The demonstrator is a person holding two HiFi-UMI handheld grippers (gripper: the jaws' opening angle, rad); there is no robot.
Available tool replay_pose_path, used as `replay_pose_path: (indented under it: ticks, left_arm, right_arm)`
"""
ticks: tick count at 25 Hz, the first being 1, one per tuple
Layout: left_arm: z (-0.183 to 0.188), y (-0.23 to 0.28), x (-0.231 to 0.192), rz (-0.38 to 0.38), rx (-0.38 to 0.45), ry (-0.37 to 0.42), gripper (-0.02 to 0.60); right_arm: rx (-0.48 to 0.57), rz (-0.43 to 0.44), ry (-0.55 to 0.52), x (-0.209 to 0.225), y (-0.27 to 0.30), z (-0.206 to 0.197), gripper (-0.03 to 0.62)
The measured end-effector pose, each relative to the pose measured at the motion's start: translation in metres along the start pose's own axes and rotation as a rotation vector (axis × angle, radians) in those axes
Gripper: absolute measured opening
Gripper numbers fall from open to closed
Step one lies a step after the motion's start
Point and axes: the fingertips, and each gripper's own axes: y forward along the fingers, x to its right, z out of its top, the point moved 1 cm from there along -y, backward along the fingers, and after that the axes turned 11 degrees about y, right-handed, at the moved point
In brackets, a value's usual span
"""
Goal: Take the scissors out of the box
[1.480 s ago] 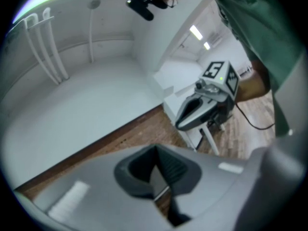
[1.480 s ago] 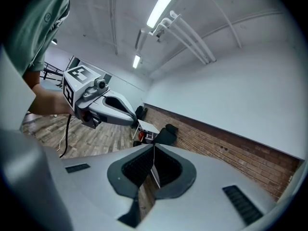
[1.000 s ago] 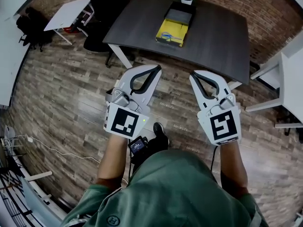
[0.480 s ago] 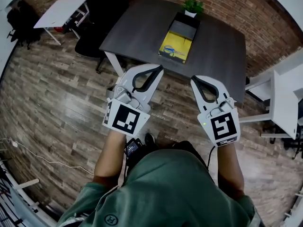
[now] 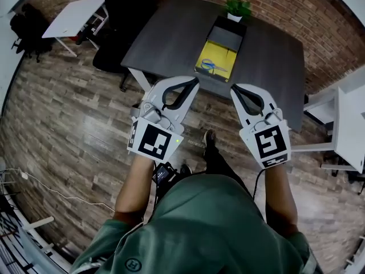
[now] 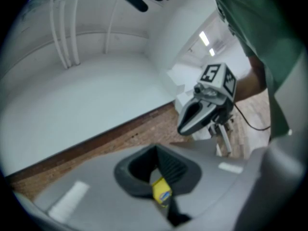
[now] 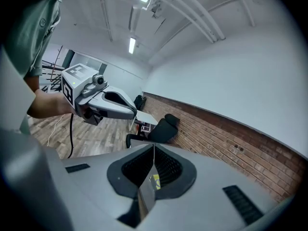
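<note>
The blue-handled scissors (image 5: 209, 65) lie in an open yellow box (image 5: 218, 54) on the dark table (image 5: 171, 33), ahead of both grippers. My left gripper (image 5: 193, 83) is held up over the floor, short of the table's near edge, jaws shut on nothing. My right gripper (image 5: 235, 89) is level with it, also shut and empty. In the left gripper view the shut left gripper (image 6: 157, 149) frames a sliver of the yellow box (image 6: 161, 192), with the right gripper (image 6: 190, 121) beyond. In the right gripper view the right gripper (image 7: 154, 147) is shut, with the left gripper (image 7: 126, 109) at left.
A small potted plant (image 5: 238, 7) stands at the table's far end behind a black tray (image 5: 228, 29). A black chair (image 5: 121, 4) and a white side table (image 5: 73, 15) stand to the left, a white desk (image 5: 349, 119) to the right. A cable (image 5: 54, 187) trails over the wooden floor.
The person has stepped toward the table, so the box and scissors sit closer to the gripper tips. Both grippers stay shut and side by side.
</note>
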Motion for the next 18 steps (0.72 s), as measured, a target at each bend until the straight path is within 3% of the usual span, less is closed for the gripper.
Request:
replay_pose_path:
  ticks: [4, 18]
  left_arm:
    - [-0.015, 0.029, -0.009, -0.005, -0.030, 0.006, -0.002]
    - [-0.106, 0.140, -0.016, -0.068, -0.160, -0.098, -0.002]
  right_arm:
    - [-0.011, 0.026, 0.014, 0.029, 0.027, -0.013, 0.008]
    - [-0.182, 0.208, 0.067, 0.110, 0.149, -0.091, 0.009]
